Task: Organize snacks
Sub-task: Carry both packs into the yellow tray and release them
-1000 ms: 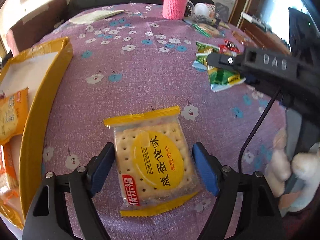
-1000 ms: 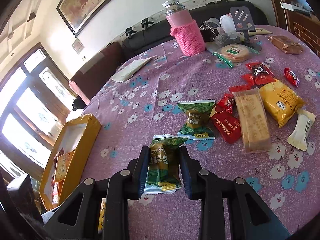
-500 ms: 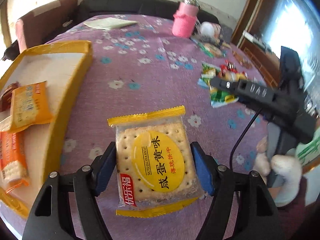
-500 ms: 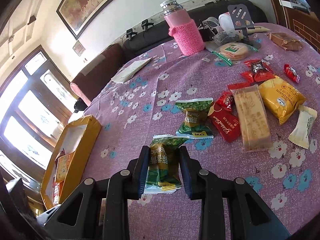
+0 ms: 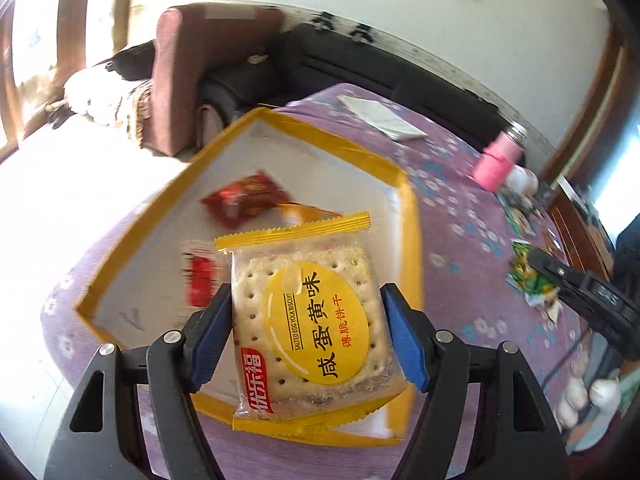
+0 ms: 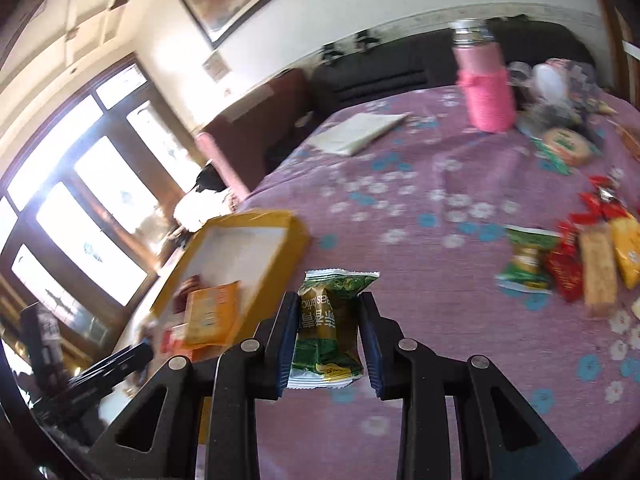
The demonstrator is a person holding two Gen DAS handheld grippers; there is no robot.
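Note:
My left gripper (image 5: 310, 330) is shut on a yellow salted egg yolk biscuit pack (image 5: 308, 320), held in the air over the yellow box (image 5: 328, 140). A red snack packet (image 5: 244, 198) and other wrappers lie inside that box. In the right wrist view my right gripper (image 6: 329, 336) is shut on a green seaweed snack pack (image 6: 326, 328), lifted above the purple flowered tablecloth (image 6: 420, 216) just right of the yellow box (image 6: 296, 240). An orange pack (image 6: 208, 312) lies in the box. The right gripper (image 5: 580, 292) also shows at the right edge of the left wrist view.
A pink-sleeved flask (image 6: 486, 88) stands at the back of the table. A second green pack (image 6: 524, 260), red packets (image 6: 564, 268), a long biscuit bar (image 6: 598, 268) and a yellow pack (image 6: 626, 244) lie at the right. A white paper (image 6: 356, 132) lies at the back.
Both grippers have lifted their packs off the cloth and swung left toward the yellow box. The left one now hangs over the box's inside; the right one sits beside its right wall.

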